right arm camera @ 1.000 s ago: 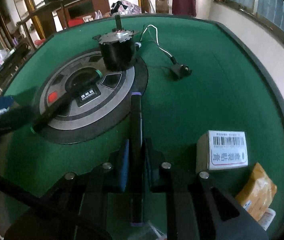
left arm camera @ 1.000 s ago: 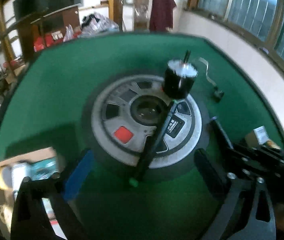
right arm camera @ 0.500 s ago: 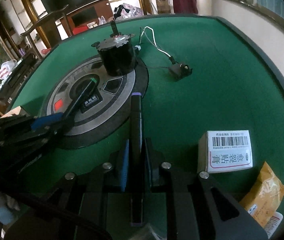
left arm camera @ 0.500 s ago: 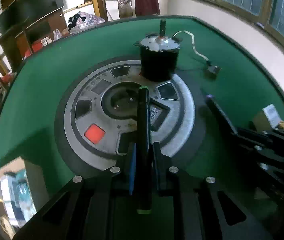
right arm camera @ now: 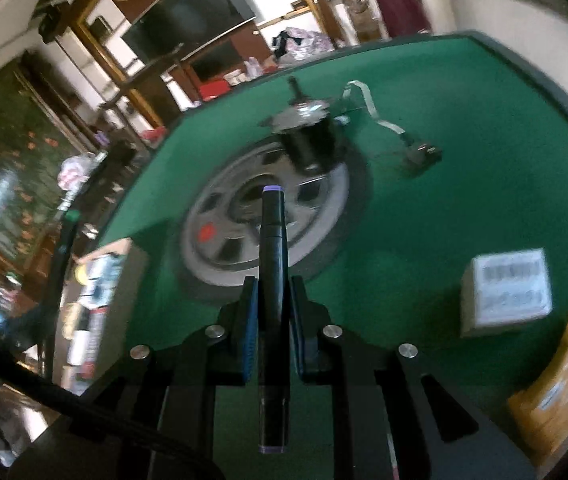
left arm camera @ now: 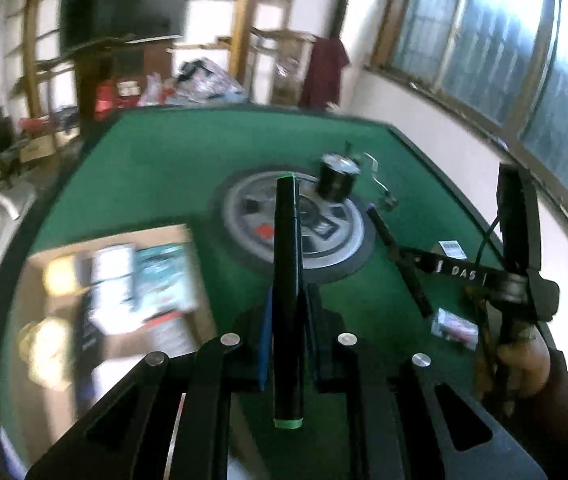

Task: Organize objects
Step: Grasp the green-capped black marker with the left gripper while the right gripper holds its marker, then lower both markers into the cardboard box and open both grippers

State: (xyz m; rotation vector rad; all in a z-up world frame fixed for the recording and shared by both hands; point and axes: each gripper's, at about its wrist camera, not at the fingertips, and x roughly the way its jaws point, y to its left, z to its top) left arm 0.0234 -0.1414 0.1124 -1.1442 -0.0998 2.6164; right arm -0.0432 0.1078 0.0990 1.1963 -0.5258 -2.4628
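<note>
My left gripper [left arm camera: 288,300] is shut on a black marker with green ends [left arm camera: 287,248] and holds it up above the green table. My right gripper [right arm camera: 274,292] is shut on a black marker with purple ends [right arm camera: 272,256], also lifted. The right gripper with its purple marker [left arm camera: 388,240] shows at the right of the left wrist view. The left gripper's green marker [right arm camera: 64,248] shows at the left edge of the right wrist view. An open cardboard box [left arm camera: 44,264] with several items stands at the table's left.
A round grey disc with a red button [left arm camera: 324,256] lies mid-table, with a black motor [left arm camera: 336,178] and its cable on its far edge. A white barcode box [right arm camera: 508,288] and an orange packet [right arm camera: 560,384] lie at the right. A small packet [left arm camera: 454,322] lies near the front.
Both grippers have risen and pulled back from the disc, each carrying its marker. One second ago the left gripper was open with the green marker lying on the disc; it closed on it.
</note>
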